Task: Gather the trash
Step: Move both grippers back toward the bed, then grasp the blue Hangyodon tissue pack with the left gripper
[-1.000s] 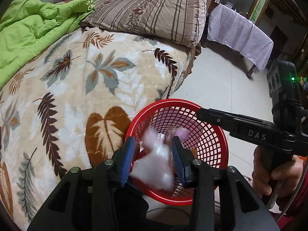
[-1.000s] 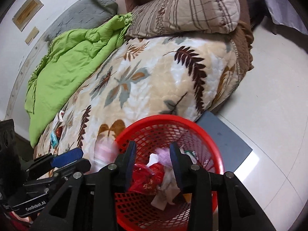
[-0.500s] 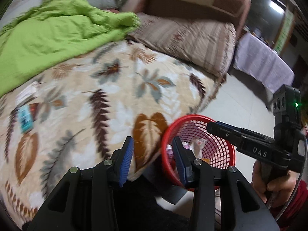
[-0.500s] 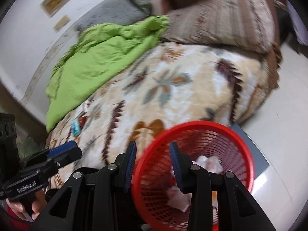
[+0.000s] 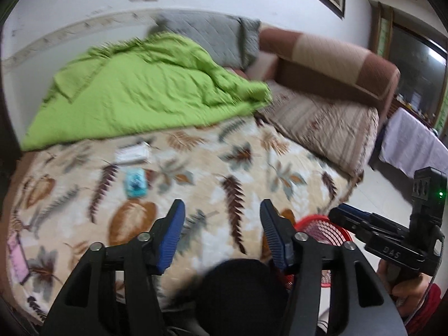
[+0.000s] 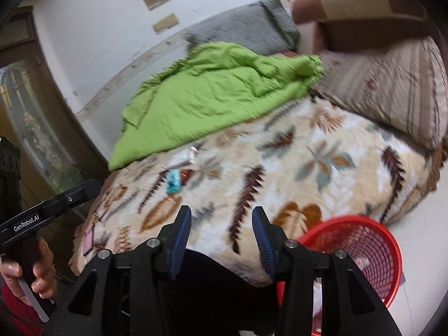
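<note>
Both grippers empty, jaws opening w/ nothing between: left gripper (image 5: 221,235), right gripper (image 6: 221,232). Red basket (image 6: 361,252) sits on floor by the bed edge, handy for drops. Next trash lies mid-bed (image 5: 252,168): teal packet (image 5: 135,185), white wrapper (image 5: 133,153) beyond it, prob. paper, view blurred. Green quilt (image 5: 145,98) farthest.

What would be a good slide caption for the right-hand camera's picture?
Empty right gripper, fingers opening, faces a leaf-print blanket with a teal packet on it; red basket beside the bed.
</note>
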The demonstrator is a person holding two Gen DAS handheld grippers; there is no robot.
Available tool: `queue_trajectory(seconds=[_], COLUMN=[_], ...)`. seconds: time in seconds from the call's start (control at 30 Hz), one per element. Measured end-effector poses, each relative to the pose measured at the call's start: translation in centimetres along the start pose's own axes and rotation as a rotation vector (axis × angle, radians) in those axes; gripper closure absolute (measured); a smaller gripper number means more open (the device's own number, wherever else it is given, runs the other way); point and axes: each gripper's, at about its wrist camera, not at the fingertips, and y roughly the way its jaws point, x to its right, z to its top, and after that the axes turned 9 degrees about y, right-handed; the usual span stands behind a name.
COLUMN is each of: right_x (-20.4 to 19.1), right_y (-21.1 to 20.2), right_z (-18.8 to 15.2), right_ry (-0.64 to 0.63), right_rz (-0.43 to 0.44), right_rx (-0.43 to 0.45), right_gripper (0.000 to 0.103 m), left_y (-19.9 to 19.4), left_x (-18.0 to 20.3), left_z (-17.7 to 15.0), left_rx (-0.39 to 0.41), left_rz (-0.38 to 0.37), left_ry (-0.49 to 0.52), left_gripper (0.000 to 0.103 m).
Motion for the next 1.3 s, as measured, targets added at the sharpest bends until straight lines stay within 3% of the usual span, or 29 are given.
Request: queue_trajectory(seconds=[0.13, 0.3, 0.4, 0.5, 0.8, 0.93, 1.1, 1.17, 1.2, 1.3], right_x=[-2.3, -3.4, -3.3, -3.2, -3.0, -2.5, -2.3, -2.5, -2.7, -3.3], right_y=[0.6, 3.7, 6.6, 9.9, 17.0, 18.9, 20.7, 21.3, 21.6, 23.2], right_z=[0.7, 1.6, 2.3, 3.0, 4.8, 5.0, 5.2, 5.2, 5.3, 5.4], right_ry=[-0.052, -0.061, -0.042, -0.021, -0.035, -0.027, -0.017, -0.015, -0.014, -0.025], right_rz=[0.022, 0.041, 0.045, 0.044, 0.015, -0.003, -0.017, -0.018, -0.018, -0.017], right_rx=[-0.004, -0.031, -0.066, -0.115, -0.191, -0.210, -0.233, -0.234, -0.238, -0.254], right_gripper=[0.043, 0.042, 0.042, 0.042, 0.042, 0.042, 0.042, 0.042, 0.042, 0.042], left_y=[-1.1, 1.7, 5.5, 10.2, 23.9, 27.8, 31.5, 32.0, 32.2, 31.6], left_x=[-3.6, -8.0, -11.4, -14.2, -19.1, -20.0, -21.4, -21.8, -22.1, -22.6], left_z=[0.3, 0.1, -0.3, -0.9, -2.4, -2.6, -3.5, -3.9, -4.3, -4.9], left_rx=[0.027, -0.014, -0.061, -0.124, -0.313, -0.355, -0.385, -0.373, -0.367, -0.340], left_rz=[0.040, 0.089, 0.114, 0.145, 0.137, 0.160, 0.130, 0.131, 0.107, 0.079], left_ry=[-0.064, -0.112, -0.152, -0.172, -0.238, -0.227, -0.256, -0.274, -0.294, -0.328], left_gripper=[0.043, 0.043, 0.040, 0.031, 0.030, 0.030, 0.029, 0.039, 0.054, 0.063])
